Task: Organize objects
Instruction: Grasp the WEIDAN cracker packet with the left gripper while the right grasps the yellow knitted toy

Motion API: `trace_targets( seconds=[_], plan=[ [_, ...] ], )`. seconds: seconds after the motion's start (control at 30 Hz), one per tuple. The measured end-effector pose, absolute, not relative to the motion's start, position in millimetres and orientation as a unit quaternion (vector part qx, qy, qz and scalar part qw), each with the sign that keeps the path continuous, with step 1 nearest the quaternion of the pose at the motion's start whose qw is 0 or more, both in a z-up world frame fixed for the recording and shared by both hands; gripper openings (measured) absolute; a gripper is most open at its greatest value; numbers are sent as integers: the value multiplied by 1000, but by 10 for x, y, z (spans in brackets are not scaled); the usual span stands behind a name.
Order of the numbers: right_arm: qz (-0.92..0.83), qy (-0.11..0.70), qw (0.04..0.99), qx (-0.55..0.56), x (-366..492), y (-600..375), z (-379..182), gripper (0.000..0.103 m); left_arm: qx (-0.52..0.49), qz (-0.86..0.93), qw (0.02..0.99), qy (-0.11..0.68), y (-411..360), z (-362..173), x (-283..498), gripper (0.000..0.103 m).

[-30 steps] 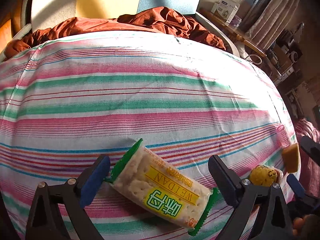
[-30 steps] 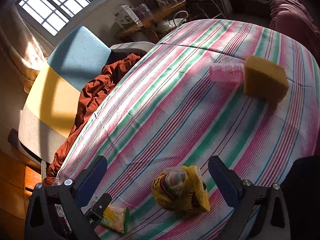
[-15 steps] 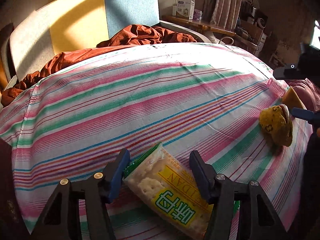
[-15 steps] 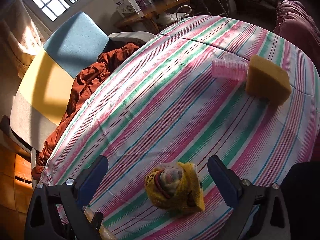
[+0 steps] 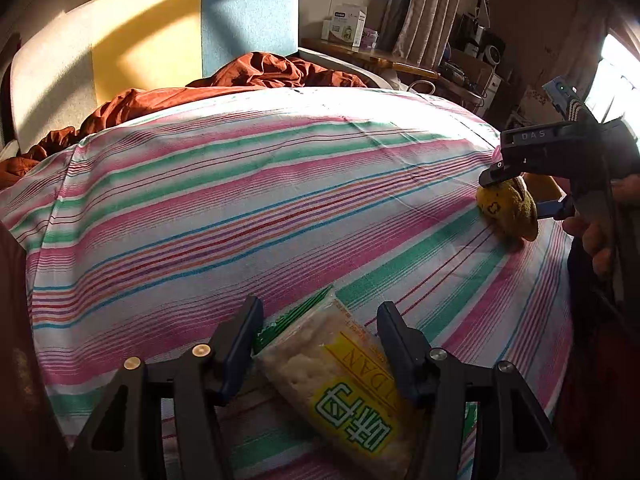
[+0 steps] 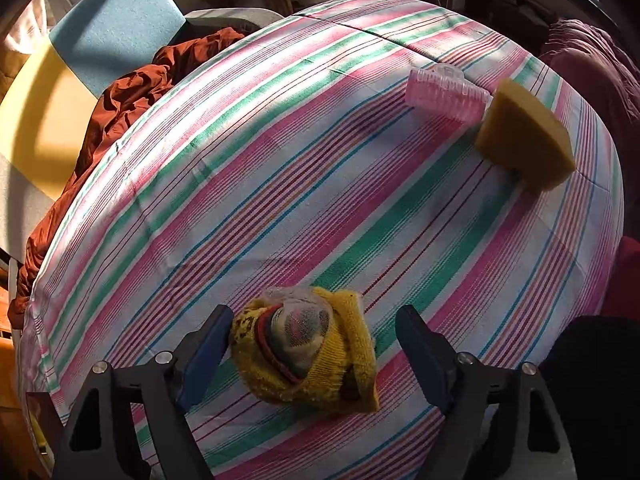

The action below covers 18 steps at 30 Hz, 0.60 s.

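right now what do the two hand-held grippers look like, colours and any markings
Both are matt black plastic frames with silver screw heads and dark blue pads on the fingers. The left hand-held gripper shows this close up. The right hand-held gripper matches it; seen from the side, its body carries pale "DAS" lettering and a blue module with a small green light on top.

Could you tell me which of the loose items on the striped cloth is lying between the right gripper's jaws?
The yellow knitted sock bundle. The pink hair roller and yellow sponge sit together, far across the cloth.
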State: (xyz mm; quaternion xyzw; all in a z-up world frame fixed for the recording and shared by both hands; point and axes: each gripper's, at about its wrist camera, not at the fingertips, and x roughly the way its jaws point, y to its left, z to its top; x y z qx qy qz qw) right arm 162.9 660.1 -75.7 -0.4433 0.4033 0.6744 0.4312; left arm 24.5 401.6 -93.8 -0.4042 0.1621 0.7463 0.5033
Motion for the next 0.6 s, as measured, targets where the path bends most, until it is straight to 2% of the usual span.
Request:
trace_targets(
  seconds=[0.17, 0.23, 0.27, 0.4, 0.47, 0.6],
  plan=[
    [670, 392, 423, -468, 1564, 6564, -823, 77, -415, 743, 507, 138, 3916, -919, 216, 62],
    [672, 379, 421, -477, 1531, 6534, -833, 72, -422, 742, 505, 128, 3874, -906, 215, 63],
    [675, 371, 420, -480, 1512, 6518, -826, 65, -426, 740, 506, 122, 3856, -903, 217, 66],
    [692, 342, 405, -490, 1420, 6446, -805, 56, -433, 743, 496, 122, 3788, -878, 259, 67],
    [703, 331, 393, -492, 1371, 6408, -792, 54, -439, 742, 492, 120, 3763, -864, 285, 73],
    [721, 317, 364, -497, 1285, 6336, -784, 54, -447, 745, 478, 128, 3747, -856, 354, 77]
  ],
)
